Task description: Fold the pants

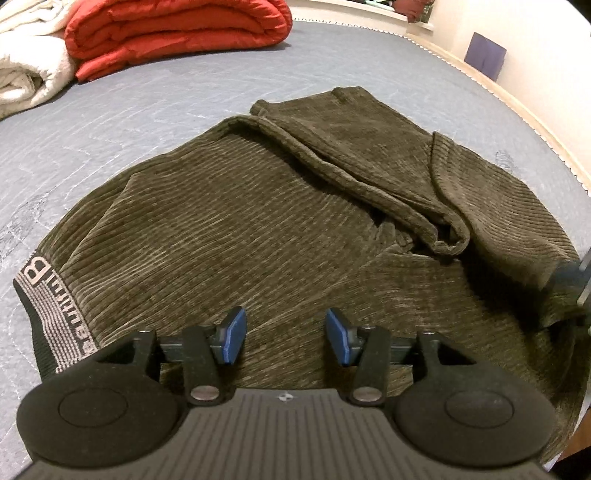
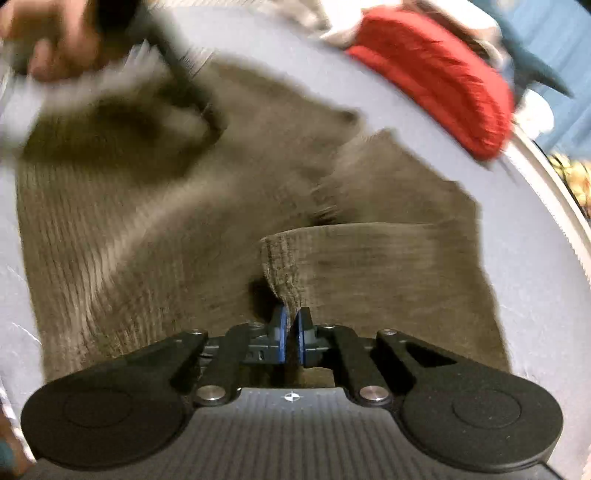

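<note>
Olive-brown ribbed pants (image 1: 258, 221) lie spread on a grey-blue mattress (image 1: 110, 122), with a black and grey waistband (image 1: 44, 314) at the left and a leg folded over at the far right. My left gripper (image 1: 284, 338) is open and empty, just above the fabric near the waist. My right gripper (image 2: 291, 332) is shut on a fold of the pants (image 2: 288, 266) and lifts it; this view is motion-blurred. The right gripper's tip also shows at the right edge of the left wrist view (image 1: 576, 284).
A folded red quilt (image 1: 177, 33) and a white blanket (image 1: 26, 70) lie at the far end of the mattress. The mattress's piped edge (image 1: 517, 107) runs along the right, with a cream wall beyond. A hand holding the left gripper (image 2: 59, 40) shows top left.
</note>
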A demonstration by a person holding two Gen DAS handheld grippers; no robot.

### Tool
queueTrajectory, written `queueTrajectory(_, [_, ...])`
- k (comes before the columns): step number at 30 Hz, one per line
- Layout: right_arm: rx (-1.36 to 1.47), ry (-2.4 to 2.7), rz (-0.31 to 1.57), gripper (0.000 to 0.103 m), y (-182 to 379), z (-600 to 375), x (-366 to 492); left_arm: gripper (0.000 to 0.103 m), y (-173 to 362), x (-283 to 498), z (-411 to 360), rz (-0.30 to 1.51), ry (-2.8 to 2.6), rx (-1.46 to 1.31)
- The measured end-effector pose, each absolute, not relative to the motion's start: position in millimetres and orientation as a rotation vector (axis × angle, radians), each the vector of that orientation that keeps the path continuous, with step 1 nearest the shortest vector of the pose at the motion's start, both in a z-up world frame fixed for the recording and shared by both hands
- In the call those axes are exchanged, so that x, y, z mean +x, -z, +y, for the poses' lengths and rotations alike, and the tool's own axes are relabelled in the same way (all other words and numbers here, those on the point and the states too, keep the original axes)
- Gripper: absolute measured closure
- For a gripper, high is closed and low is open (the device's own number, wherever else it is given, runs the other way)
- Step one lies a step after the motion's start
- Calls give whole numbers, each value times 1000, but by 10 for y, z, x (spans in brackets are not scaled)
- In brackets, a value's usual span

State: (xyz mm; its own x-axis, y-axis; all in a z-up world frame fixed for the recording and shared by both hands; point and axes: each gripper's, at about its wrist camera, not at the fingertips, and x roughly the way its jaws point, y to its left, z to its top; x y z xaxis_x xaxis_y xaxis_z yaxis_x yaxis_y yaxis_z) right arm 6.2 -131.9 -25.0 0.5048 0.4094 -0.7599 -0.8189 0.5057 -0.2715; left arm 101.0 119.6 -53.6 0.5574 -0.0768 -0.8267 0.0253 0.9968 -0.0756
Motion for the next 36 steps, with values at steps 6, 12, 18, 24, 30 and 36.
queueTrajectory(6, [61,-465,494,103,-764,-3360,425,49,484,985,1135,964,80,-60])
queueTrajectory(12, [408,-66,489,102,-555,-4909,94,49,377,915,1016,938,131,-55])
queueTrajectory(18, [215,-339,658,79,-316,-4176,252,49,358,931,887,933,137,-38])
queueTrajectory(24, [294,-490,826,45,-91,-3271,851,49,440,946,878,951,122,-13])
queueTrajectory(30, [242,-377,988,39,208,-2789,1100,49,375,965,912,944,119,-27])
queueTrajectory(36, [270,-424,871,95,-154,-2833,1125,49,285,958,772,912,172,-30])
